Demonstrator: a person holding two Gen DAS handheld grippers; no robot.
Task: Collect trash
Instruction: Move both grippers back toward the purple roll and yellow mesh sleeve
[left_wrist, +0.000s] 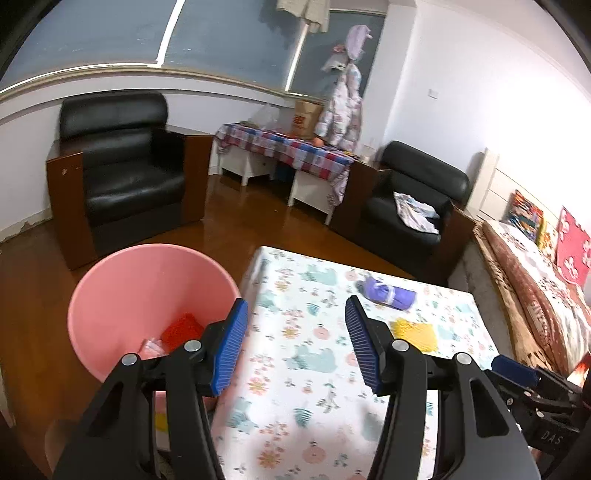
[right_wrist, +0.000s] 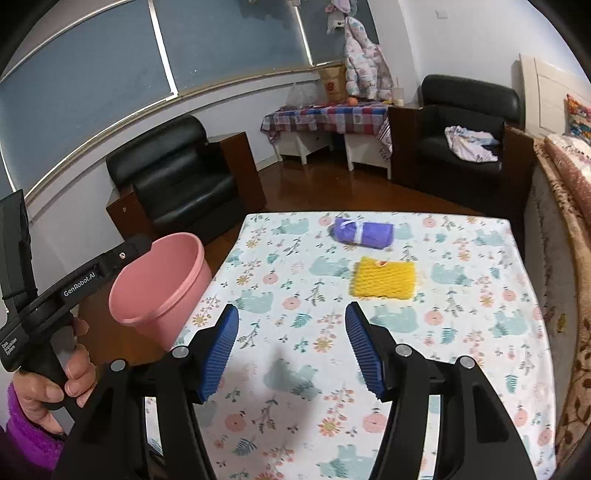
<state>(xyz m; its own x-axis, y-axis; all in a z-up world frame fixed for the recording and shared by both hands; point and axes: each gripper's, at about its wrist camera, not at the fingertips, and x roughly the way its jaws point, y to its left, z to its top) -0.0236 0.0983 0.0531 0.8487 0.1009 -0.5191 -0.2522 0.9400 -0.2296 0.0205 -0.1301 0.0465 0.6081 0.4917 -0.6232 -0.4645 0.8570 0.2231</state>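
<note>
A pink bin (left_wrist: 147, 291) stands on the floor left of the table; it also shows in the right wrist view (right_wrist: 162, 277). Inside it lie a red foam net (left_wrist: 183, 330) and a clear wrapper (left_wrist: 153, 349). On the flowered tablecloth (right_wrist: 332, 369) lie a yellow foam net (right_wrist: 384, 278) and a purple roll of bags (right_wrist: 364, 230); both show in the left wrist view, the net (left_wrist: 415, 332) and the roll (left_wrist: 388, 291). My left gripper (left_wrist: 295, 343) is open and empty over the table's left edge beside the bin. My right gripper (right_wrist: 291, 347) is open and empty above the near table.
Two black armchairs (right_wrist: 177, 181) (right_wrist: 465, 136) stand beyond the table, the right one with a cloth on it. A side table with a checked cloth (right_wrist: 328, 114) stands by the window. A bed (right_wrist: 569, 192) runs along the right. The floor is brown wood.
</note>
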